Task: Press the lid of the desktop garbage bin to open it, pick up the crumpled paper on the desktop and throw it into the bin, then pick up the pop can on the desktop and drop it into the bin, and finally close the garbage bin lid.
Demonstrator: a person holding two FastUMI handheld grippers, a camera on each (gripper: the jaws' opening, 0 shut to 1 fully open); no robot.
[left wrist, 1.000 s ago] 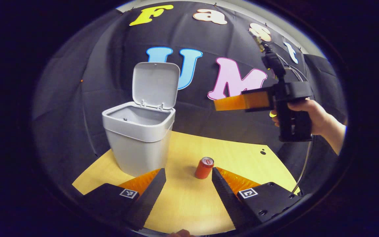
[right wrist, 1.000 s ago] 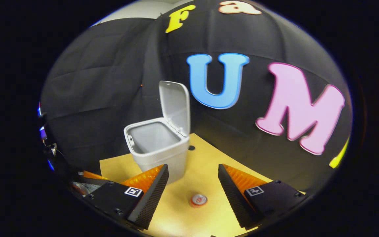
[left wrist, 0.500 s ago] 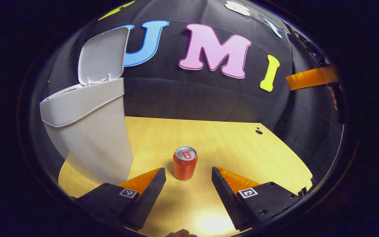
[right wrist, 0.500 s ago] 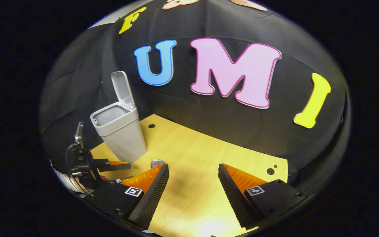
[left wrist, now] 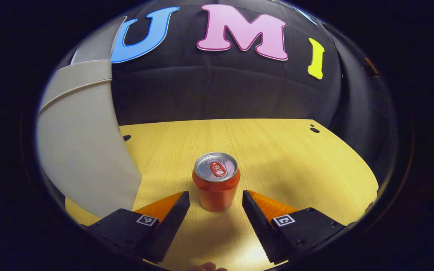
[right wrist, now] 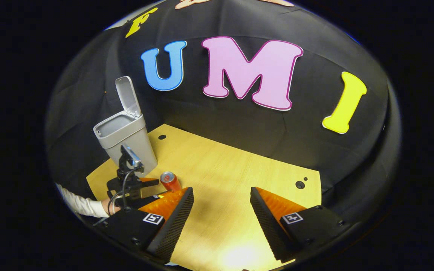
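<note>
From the left gripper view I see my left gripper (left wrist: pixel 216 198) low over the yellow wooden desktop (left wrist: pixel 285 158), its jaws spread wide. The red pop can (left wrist: pixel 216 180) stands upright just ahead of the fingertips and centred on the gap between them, and I can't tell any contact. The grey garbage bin (left wrist: pixel 83 150) stands close on the left, its wall curving up the side.

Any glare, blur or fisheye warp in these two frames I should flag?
Left gripper view: sharp; pop can casts a shadow toward the camera; the bin wall bows hard at the edge, fisheye warp. Right gripper view: bright hotspot on the table near the bottom, between the right gripper fingers; table edges curve; bin, can and left gripper small but in focus.
</note>
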